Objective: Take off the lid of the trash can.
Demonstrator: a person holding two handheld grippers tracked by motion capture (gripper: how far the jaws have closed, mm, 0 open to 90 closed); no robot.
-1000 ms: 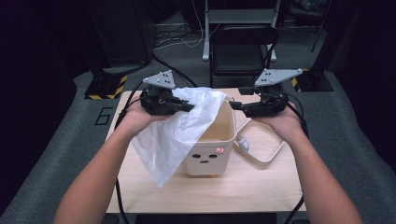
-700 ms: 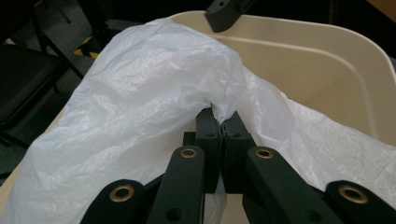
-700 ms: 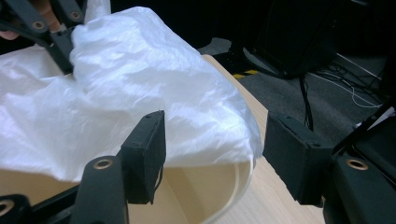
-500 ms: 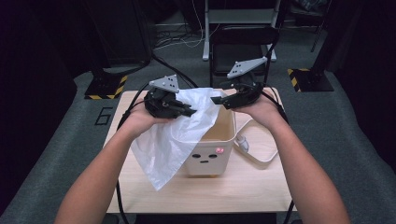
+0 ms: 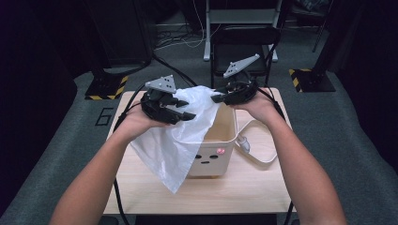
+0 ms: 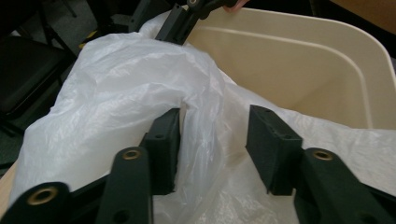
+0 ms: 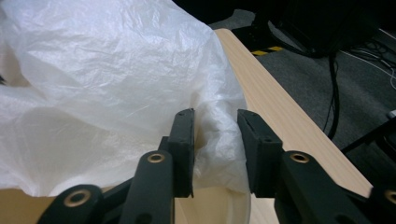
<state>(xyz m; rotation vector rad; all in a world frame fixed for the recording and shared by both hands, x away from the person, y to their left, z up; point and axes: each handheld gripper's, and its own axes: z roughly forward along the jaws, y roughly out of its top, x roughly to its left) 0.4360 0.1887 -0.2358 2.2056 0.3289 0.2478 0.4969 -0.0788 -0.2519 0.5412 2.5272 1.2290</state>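
A cream bin [image 5: 220, 136] with a small face on its front stands on the wooden table [image 5: 253, 187]. A white plastic bag [image 5: 173, 140] lies over its left rim and hangs down the left side. My left gripper [image 5: 177, 111] is above that rim. In the left gripper view it [image 6: 212, 126] is open, with a fold of the bag [image 6: 121, 79] between the jaws and the bin's inside [image 6: 303, 60] beyond. My right gripper [image 5: 218, 98] is at the bin's far rim. Its jaws [image 7: 215, 116] stand open around the bag's edge [image 7: 102, 60].
A white cable loop [image 5: 256, 140] lies on the table right of the bin. A black chair [image 5: 244, 42] stands behind the table, with dark stands and floor cables around it. Bare tabletop [image 7: 280, 107] runs beside the bin.
My right gripper has swung left from beside the bin to its far rim and now has the bag's edge between its jaws. The left gripper has stayed over the bag.
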